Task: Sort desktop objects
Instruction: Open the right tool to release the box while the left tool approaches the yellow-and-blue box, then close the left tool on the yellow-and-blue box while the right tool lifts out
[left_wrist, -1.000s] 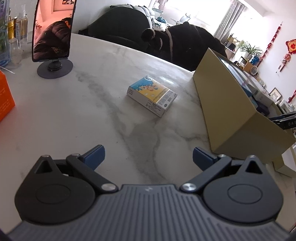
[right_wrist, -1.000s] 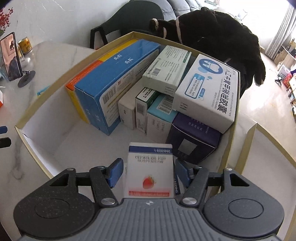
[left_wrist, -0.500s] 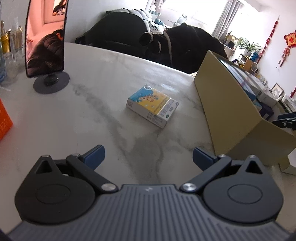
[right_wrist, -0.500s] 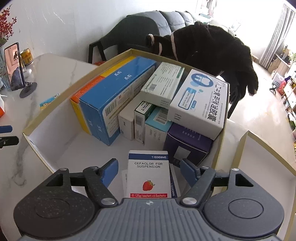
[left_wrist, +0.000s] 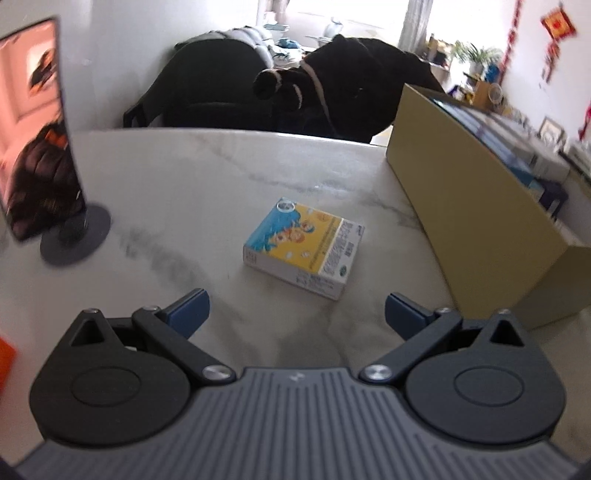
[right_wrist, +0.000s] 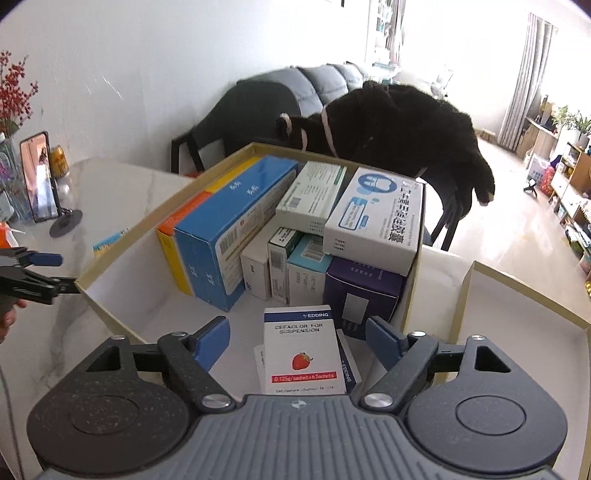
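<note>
Yellow and blue cartoon print covers the small box (left_wrist: 303, 246) lying flat on the marble table (left_wrist: 184, 177), just ahead of the left gripper (left_wrist: 297, 308) — jaws spread wide, holding nothing. The right gripper (right_wrist: 298, 338) hangs equally wide over the white strawberry box (right_wrist: 303, 350), which rests in the cardboard tray (right_wrist: 122, 251) near other packed boxes (right_wrist: 236, 225).

Glossy marble table (left_wrist: 207, 177) – matt cardboard box (left_wrist: 476, 221)
</note>
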